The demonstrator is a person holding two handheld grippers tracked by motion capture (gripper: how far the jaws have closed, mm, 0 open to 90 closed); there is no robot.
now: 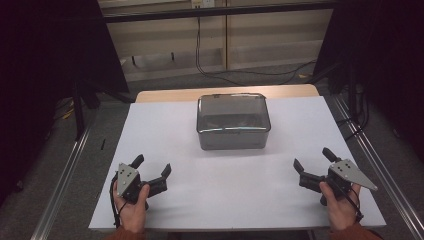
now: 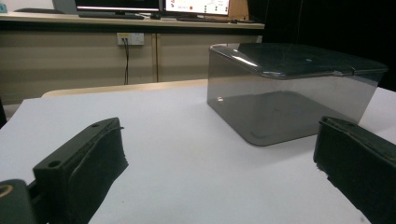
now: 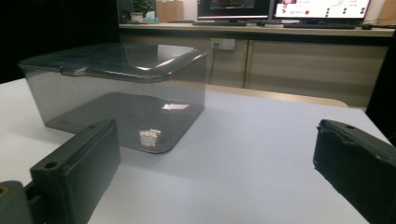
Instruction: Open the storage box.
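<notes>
1. A smoky grey, see-through plastic box with rounded corners and a closed lid stands on the far half of the white tabletop, roughly centred between its left and right edges.
2. The left gripper, black with a grey three-cornered plate on top, sits low over the near left part of the table. Its jaws are spread wide with nothing between them, and they angle forward and a little inward towards the box.
3. The person's left hand grips it from behind, the forearm coming in from the bottom edge with an orange-brown sleeve at the wrist.
4. The right gripper mirrors it at the near right, jaws likewise spread wide and empty, angled up and inward to the box.
5. The right hand holds it from behind, wrist near the table's front edge.
6. In the left gripper view the box lies ahead and to the right, well apart from the jaws.
7. In the right gripper view the box lies ahead and to the left, a small pale object visible through its wall on the bottom.
</notes>
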